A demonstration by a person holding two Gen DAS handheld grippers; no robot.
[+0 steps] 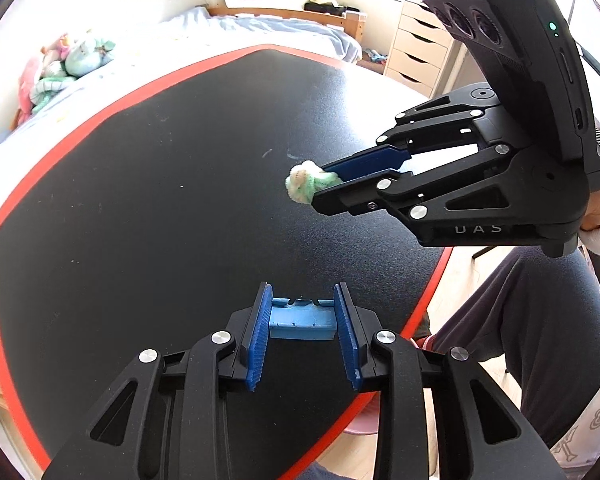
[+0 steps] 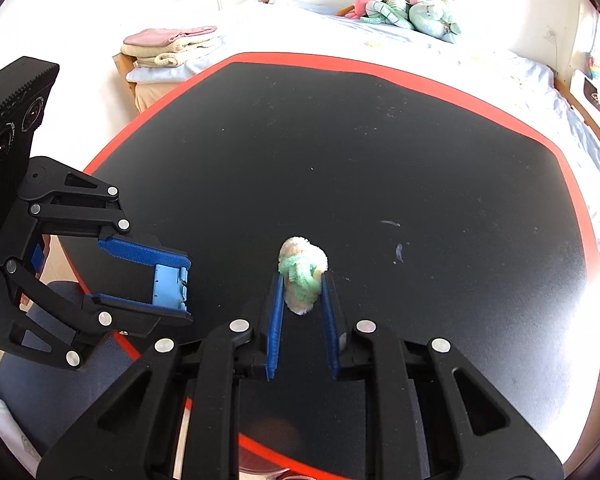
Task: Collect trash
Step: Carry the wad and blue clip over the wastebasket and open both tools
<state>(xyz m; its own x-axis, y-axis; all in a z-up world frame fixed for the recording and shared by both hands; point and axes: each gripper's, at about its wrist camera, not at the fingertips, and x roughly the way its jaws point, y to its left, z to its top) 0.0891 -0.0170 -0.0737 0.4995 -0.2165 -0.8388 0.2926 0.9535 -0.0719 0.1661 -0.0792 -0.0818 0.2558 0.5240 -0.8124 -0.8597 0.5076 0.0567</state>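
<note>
My left gripper (image 1: pixel 302 302) is shut on a light blue block (image 1: pixel 302 317), held above the near edge of the black table (image 1: pixel 160 200); it also shows in the right wrist view (image 2: pixel 186 292) with the block (image 2: pixel 169 286) between its fingers. My right gripper (image 2: pixel 302 280) is shut on a crumpled cream and green wad (image 2: pixel 302 274), held just above the tabletop. In the left wrist view the right gripper (image 1: pixel 320 182) holds the wad (image 1: pixel 306 185) at its tips.
The black table has a red rim (image 2: pixel 380 65). A bed (image 1: pixel 260 28) with plush toys (image 2: pixel 404 8) and folded towels (image 2: pixel 172 46) lies beyond it. A white drawer unit (image 1: pixel 418 46) stands at the far right. The person's leg (image 1: pixel 532 340) is by the table's right edge.
</note>
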